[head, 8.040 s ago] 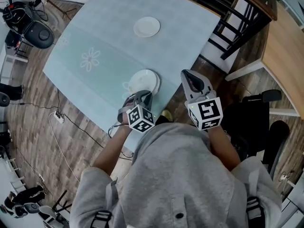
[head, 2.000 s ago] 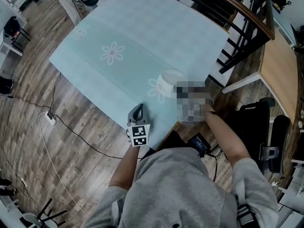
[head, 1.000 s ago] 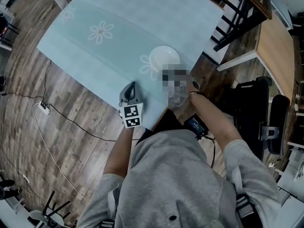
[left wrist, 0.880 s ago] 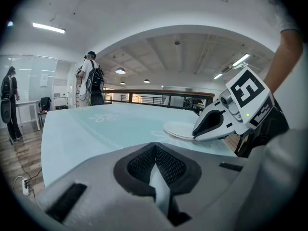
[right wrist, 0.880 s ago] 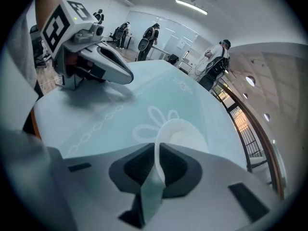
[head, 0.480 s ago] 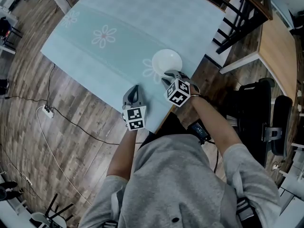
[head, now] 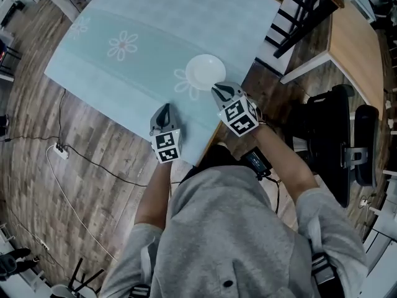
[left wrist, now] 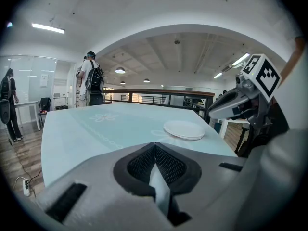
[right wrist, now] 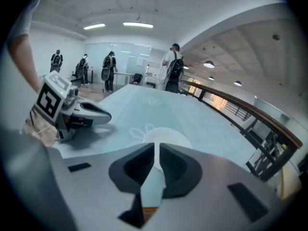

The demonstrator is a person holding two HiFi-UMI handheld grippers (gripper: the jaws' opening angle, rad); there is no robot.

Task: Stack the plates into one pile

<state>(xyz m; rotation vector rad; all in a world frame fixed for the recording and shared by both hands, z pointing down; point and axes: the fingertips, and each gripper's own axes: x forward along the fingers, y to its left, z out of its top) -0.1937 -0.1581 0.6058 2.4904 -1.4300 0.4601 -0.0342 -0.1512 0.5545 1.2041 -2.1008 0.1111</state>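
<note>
Plates [head: 206, 71], spotter: are they one pile yet, and where?

Operator, you've got a single white round on the bench [head: 136, 17], near the edge closest to you, lying partly over a flower print [head: 183, 82]. From your left tool's view its rim looks doubled, so I judge that one plate lies on the other. No other plate shows anywhere on the bench.

Then why are my tools where they are?

Your right tool [head: 221, 90] hangs just short of the pile, above it and apart from it, with its tip aimed at the near rim. Its jaws have just been moving, parting and then narrowing a little. Now they stand a slit apart with nothing between them. That reads to me as a tool with nothing more to carry, held clear so that the pile isn't nudged. Your left tool [head: 162, 108] sits off to the side near the bench's edge, its jaws pressed together on nothing. It looks parked out of the way, since a plate like this needs only one tool, I judge.

Anything left?

Only a check, I'd say. The pile looks level from both tool views, so keep both tools off it.
</note>
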